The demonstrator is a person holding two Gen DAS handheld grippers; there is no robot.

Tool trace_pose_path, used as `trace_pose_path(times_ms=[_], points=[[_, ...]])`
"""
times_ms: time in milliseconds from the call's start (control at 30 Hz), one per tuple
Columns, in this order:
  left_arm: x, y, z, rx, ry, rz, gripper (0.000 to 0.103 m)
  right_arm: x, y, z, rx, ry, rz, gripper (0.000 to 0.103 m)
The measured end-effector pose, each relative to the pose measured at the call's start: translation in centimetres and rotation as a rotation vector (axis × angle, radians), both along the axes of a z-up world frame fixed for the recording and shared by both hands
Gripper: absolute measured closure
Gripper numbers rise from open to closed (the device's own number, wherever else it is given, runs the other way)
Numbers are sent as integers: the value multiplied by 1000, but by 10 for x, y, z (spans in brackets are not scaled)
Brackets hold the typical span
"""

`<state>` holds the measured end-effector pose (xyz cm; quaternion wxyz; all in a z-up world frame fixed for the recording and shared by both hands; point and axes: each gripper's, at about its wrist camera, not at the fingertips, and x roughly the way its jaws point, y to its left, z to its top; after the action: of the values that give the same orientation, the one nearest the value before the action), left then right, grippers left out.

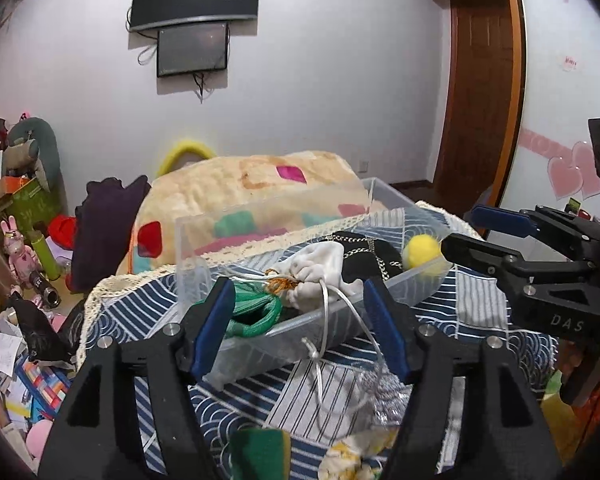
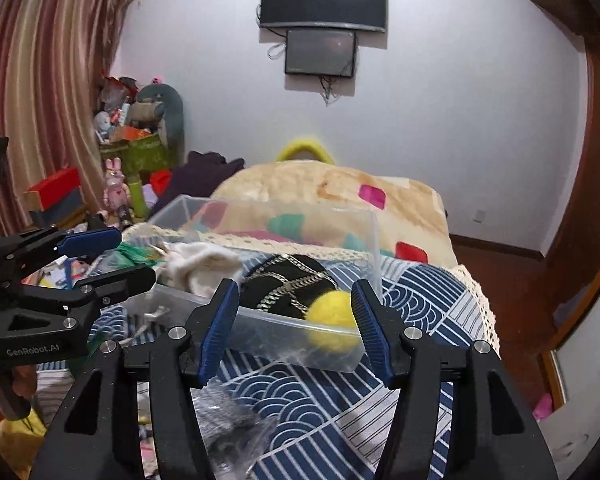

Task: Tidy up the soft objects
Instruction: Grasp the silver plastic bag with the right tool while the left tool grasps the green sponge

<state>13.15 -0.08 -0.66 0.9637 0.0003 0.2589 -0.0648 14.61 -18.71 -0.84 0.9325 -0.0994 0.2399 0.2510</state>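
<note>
A clear plastic bin (image 1: 412, 288) sits on the blue patterned cloth (image 1: 452, 312). It holds a green knit item (image 1: 252, 312), a white drawstring pouch (image 1: 320, 268), a black pouch with chain (image 1: 372, 256) and a yellow pom-pom ball (image 1: 422, 252). My left gripper (image 1: 300, 320) is open and empty at the bin's near left end. My right gripper (image 2: 294, 316) is open and empty at the bin's (image 2: 260, 328) near right end, close to the ball (image 2: 332, 320). The black pouch (image 2: 288, 284) and white pouch (image 2: 200, 268) lie behind it.
A patterned cream blanket (image 1: 252, 188) is piled behind the bin. A silvery bag (image 1: 384, 392), a green-yellow sponge (image 1: 260, 452) and a floral cloth (image 1: 348, 460) lie on the cloth in front. Clutter and toys (image 1: 24, 248) fill the floor to the left. A wooden door (image 1: 484, 80) stands right.
</note>
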Motion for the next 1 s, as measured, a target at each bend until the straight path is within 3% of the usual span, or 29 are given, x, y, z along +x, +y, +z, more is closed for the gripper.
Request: trace_pose_path(times_ms=[33, 167, 267, 533, 933, 1000], points=[[-6, 1, 3, -4, -8, 0, 35, -4, 1, 2, 3, -9, 4, 46], [-30, 5, 12, -6, -49, 22, 12, -19, 0, 6, 31, -30, 28, 34], [-46, 6, 16, 10, -79, 40, 5, -23, 3, 2, 57, -6, 53, 31], [-70, 11, -3, 25, -47, 58, 2, -33, 19, -34, 24, 69, 88, 31], [-71, 39, -74, -33, 118, 118, 2, -33, 17, -80, -12, 211, 62, 31], [-71, 41, -80, -45, 125, 126, 8, -32, 18, -86, -26, 225, 62, 31]])
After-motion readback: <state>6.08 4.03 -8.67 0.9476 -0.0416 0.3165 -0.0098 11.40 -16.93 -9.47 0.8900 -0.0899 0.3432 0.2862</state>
